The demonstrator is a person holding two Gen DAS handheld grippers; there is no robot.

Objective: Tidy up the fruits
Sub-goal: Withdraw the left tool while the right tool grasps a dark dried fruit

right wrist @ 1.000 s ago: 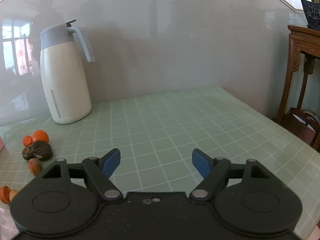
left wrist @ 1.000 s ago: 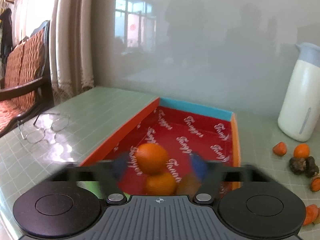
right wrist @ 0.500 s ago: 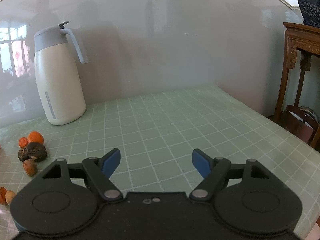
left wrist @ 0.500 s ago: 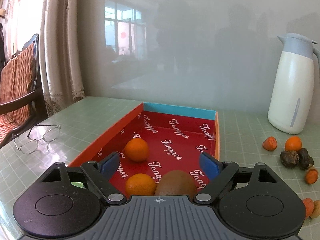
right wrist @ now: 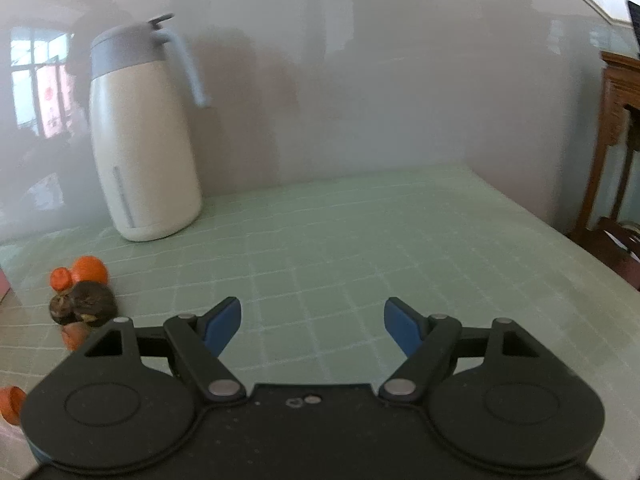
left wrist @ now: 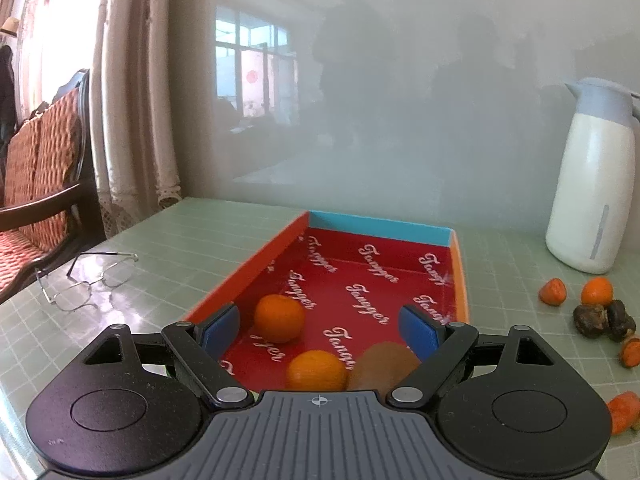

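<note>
Red script-printed box [left wrist: 360, 280], orange tangerines [left wrist: 279, 318], green-checked tablecloth [right wrist: 360, 220].

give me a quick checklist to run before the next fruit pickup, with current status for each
1. Left tongs open and holding nothing: ok.
2. Right tongs open and holding nothing: ok.
3. Red box has bare floor for more fruit beyond the two oranges and the kiwi near its front: ok.
4. Loose fruit beside the white jug in plain view: ok for the small orange and the dark fruits.
5. Right tongs lined up on a fruit: not ok, only bare table lies between the pads.
6. Glasses apart from the box: ok.
</note>
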